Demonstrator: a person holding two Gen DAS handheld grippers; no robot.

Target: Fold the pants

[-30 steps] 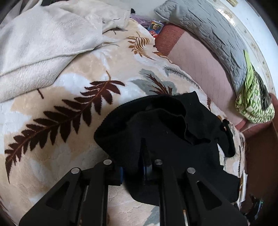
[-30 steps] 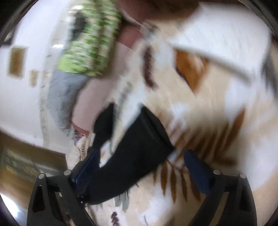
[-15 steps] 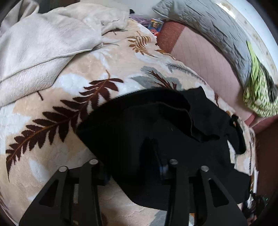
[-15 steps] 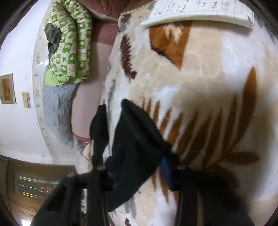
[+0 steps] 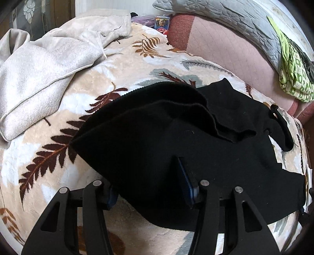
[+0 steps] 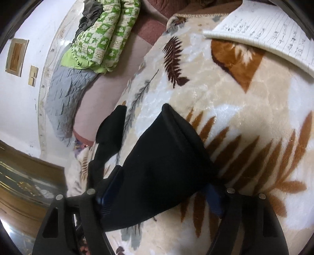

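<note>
The black pants (image 5: 176,141) lie on a bed covered by a cream blanket (image 5: 121,64) printed with brown and grey fern leaves; they sit on the part of the blanket next to the pink mattress edge (image 5: 221,51), partly doubled over so that a ribbed hem runs in a wavy line across the upper layer. In the left wrist view the left claw (image 5: 151,188) has its fingers spread, one blue pad at the near rim of the pants and the other resting on top of the cloth, with black fabric lying between and over them; it is not pressed together on anything. In the right wrist view the right claw (image 6: 161,196) is likewise spread, and a pant leg (image 6: 166,162) runs up between its two blue pads, touching the left one, while the right pad sits beside the fabric on the blanket. A second strip of black cloth lies beyond the leg, toward the mattress edge. On the far side of the pants from the left claw a pale beige towel (image 5: 49,64) is heaped on the blanket. A grey quilted cover (image 5: 225,17) and a green patterned bundle (image 5: 292,74) rest along the mattress edge against the wall. A lined notebook (image 6: 270,33) with handwriting lies on the blanket well beyond the pant leg.
</note>
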